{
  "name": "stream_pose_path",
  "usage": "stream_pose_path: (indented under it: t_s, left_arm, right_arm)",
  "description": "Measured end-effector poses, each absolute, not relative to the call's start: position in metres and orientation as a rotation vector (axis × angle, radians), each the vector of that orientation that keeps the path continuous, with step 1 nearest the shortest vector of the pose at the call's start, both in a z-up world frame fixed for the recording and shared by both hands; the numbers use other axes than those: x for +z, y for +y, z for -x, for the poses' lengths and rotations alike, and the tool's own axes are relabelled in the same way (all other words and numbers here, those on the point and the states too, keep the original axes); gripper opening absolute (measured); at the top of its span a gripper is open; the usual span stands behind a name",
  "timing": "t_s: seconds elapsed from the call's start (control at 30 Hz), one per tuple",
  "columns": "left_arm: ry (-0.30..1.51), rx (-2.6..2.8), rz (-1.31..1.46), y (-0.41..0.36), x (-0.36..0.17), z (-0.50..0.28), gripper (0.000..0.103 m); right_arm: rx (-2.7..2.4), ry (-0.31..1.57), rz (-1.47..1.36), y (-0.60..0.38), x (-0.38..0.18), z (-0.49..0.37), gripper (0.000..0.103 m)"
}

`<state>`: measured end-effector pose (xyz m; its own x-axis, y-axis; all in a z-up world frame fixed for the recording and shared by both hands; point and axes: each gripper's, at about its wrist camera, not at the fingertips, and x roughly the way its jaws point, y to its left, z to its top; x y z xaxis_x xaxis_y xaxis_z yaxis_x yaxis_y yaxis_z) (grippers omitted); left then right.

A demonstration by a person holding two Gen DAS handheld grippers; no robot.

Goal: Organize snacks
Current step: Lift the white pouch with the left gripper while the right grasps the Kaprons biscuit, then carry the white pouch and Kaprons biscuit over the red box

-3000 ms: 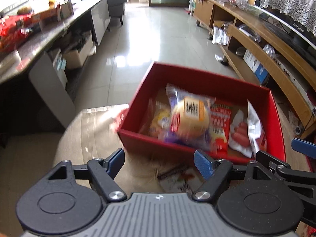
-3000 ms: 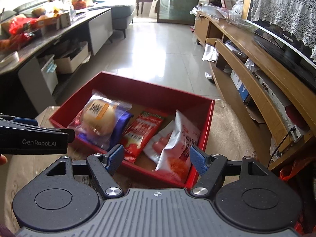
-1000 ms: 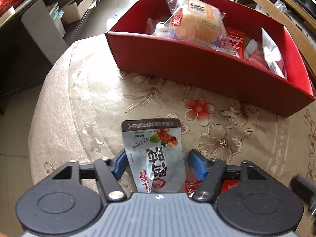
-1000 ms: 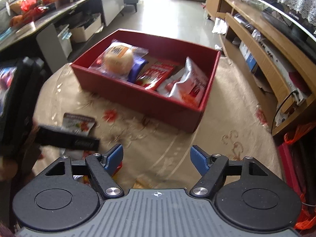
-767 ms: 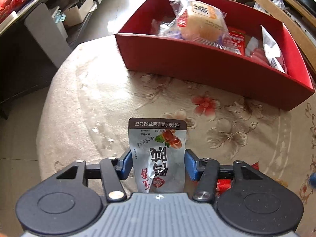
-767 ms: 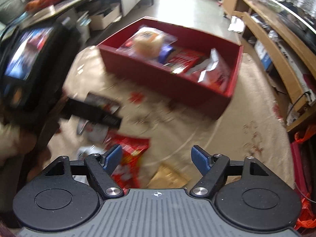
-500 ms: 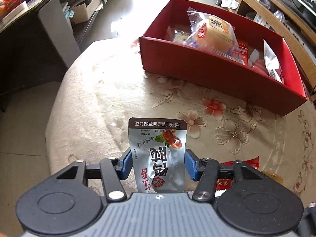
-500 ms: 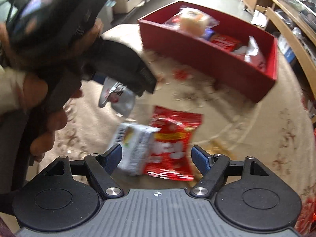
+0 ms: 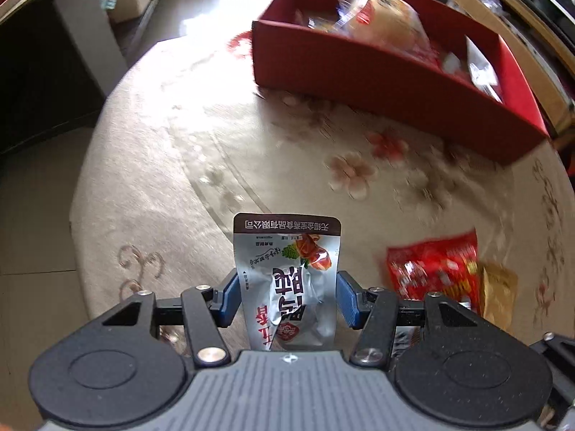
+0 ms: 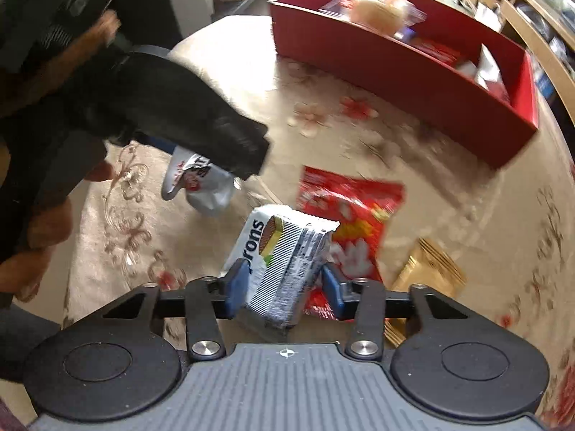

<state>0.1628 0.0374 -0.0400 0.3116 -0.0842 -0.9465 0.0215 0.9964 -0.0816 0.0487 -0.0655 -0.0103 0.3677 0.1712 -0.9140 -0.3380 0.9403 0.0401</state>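
My left gripper (image 9: pixel 286 298) is shut on a silver snack pouch (image 9: pixel 287 280) with red and black print, held above the flowered tablecloth (image 9: pixel 172 165). The same pouch (image 10: pixel 201 186) hangs under the left gripper's black body in the right wrist view. My right gripper (image 10: pixel 285 283) is shut on a white and grey wafer pack (image 10: pixel 284 262), its blue pads pressing both sides. A red open box (image 9: pixel 359 68) with several snacks inside stands at the far side of the table, and it shows as the red box (image 10: pixel 413 72) in the right wrist view too.
A red snack bag (image 10: pixel 348 208) and a gold packet (image 10: pixel 427 269) lie on the cloth beside the wafer pack. A person's hand (image 10: pixel 43 215) holds the left gripper at the left. A dark cabinet and boxes on the floor lie beyond the table's left edge.
The right gripper came down over the wafer pack and shut on it. The left gripper kept the silver pouch and shifted left, so the red box sits further right in its view.
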Motion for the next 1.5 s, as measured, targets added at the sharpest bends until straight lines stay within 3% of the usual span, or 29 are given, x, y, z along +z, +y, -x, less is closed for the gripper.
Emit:
stream_pose_path:
  t_s: [0.1, 0.17, 0.3, 0.43, 0.63, 0.73, 1.03, 1.17, 1.5]
  left_arm:
    - [1.27, -0.105, 0.047, 0.031, -0.042, -0.154, 0.052]
    - [1.264, -0.102, 0.035, 0.027, -0.043, -0.144, 0.052]
    - [1.256, -0.063, 0.018, 0.025, -0.045, -0.139, 0.058]
    - [1.257, -0.052, 0.057, 0.032, -0.043, -0.134, 0.059]
    - [1.256, -0.052, 0.064, 0.04, -0.045, -0.137, 0.063]
    - [1.252, -0.057, 0.046, 0.04, -0.046, -0.136, 0.066]
    - [1.237, -0.058, -0.014, 0.03, -0.048, -0.133, 0.074]
    - [1.227, -0.074, -0.029, 0.026, -0.044, -0.126, 0.052]
    - [1.219, -0.063, -0.014, 0.02, -0.039, -0.118, 0.049]
  right_arm:
    - [0.306, 1.16, 0.173, -0.079, -0.01, -0.034, 0.035]
    - [0.303, 1.18, 0.152, -0.086, -0.014, -0.027, 0.035]
    - [0.28, 1.163, 0.068, -0.092, -0.012, -0.03, 0.049]
    - [0.299, 1.101, 0.028, -0.08, -0.001, -0.032, 0.079]
    - [0.249, 1.14, 0.089, -0.051, -0.025, -0.03, 0.079]
    - [0.217, 1.162, 0.098, -0.049, -0.039, -0.032, 0.07]
    - [0.215, 1.122, 0.074, -0.074, -0.022, -0.023, 0.066]
    - [0.207, 1.096, 0.013, -0.089, -0.011, -0.021, 0.066]
    - [0.231, 1.046, -0.035, -0.102, 0.004, -0.018, 0.066]
